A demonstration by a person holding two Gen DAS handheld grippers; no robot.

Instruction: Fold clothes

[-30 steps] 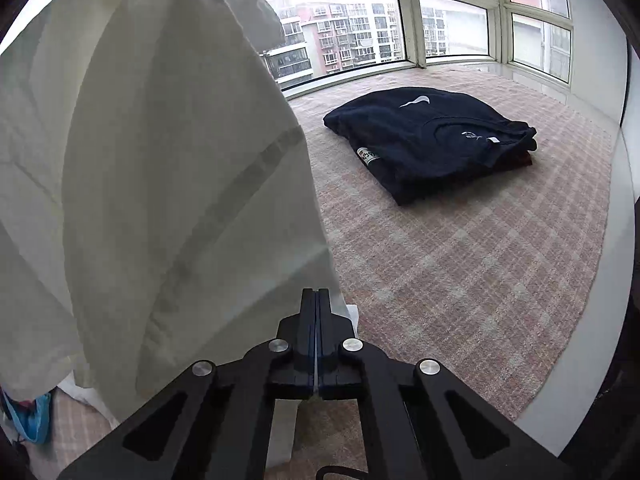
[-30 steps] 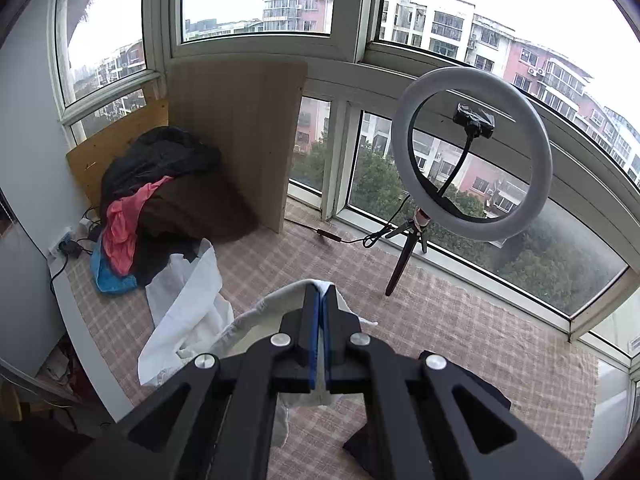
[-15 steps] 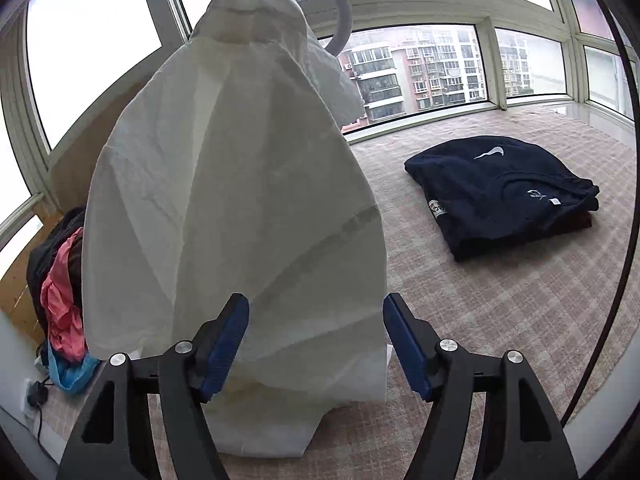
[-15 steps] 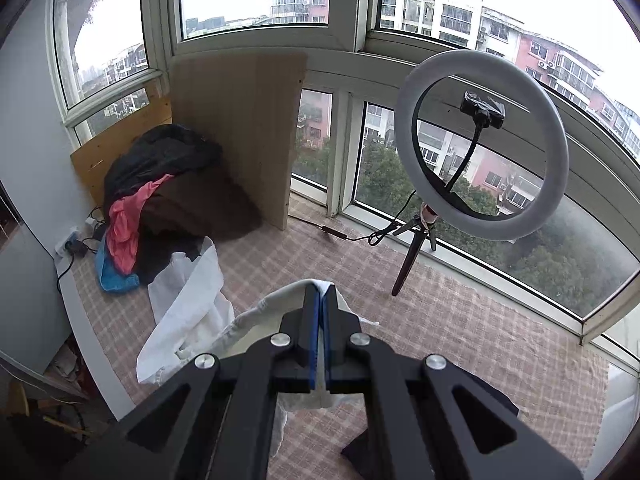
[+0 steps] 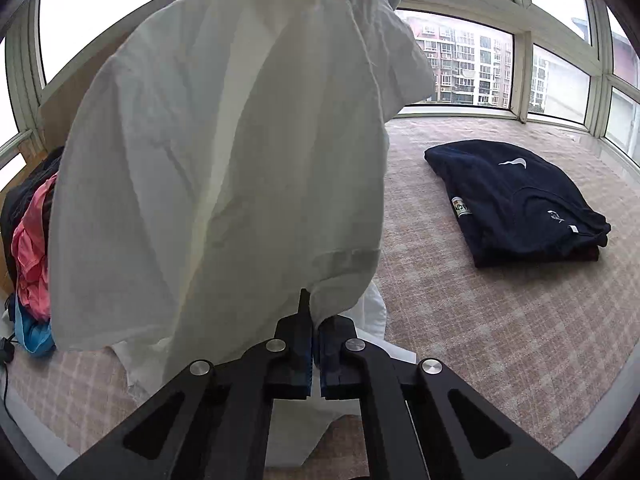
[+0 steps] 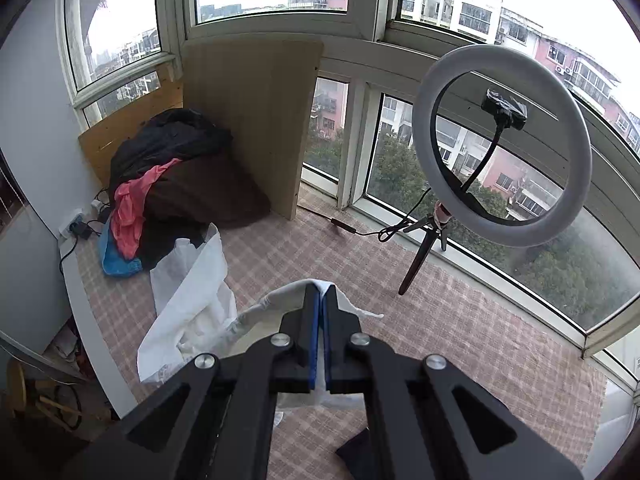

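A checked, pinkish mat (image 5: pixel 500 340) covers the wide window ledge, with tall windows wrapping around it. Hanging in the air above the mat is a white shirt (image 5: pixel 224 168), the largest thing close by; it droops in loose folds and its lower hem comes down to the left gripper (image 5: pixel 314 320), whose jaws are pressed together on a pinch of that hem. The top of the shirt runs out of the left wrist view. The right gripper (image 6: pixel 321 308) also has its jaws closed on white shirt fabric, which spills out to both sides of the tips and trails down to the mat. Over in the corner, against a leaning wooden board (image 6: pixel 252 120), sits a heap of unfolded clothes (image 6: pixel 176 184), dark with pink and blue showing. Well apart from it, a neat stack of folded dark garments (image 5: pixel 516 204) lies flat on the mat. A ring light (image 6: pixel 500 144) on a small tripod stands by the glass.
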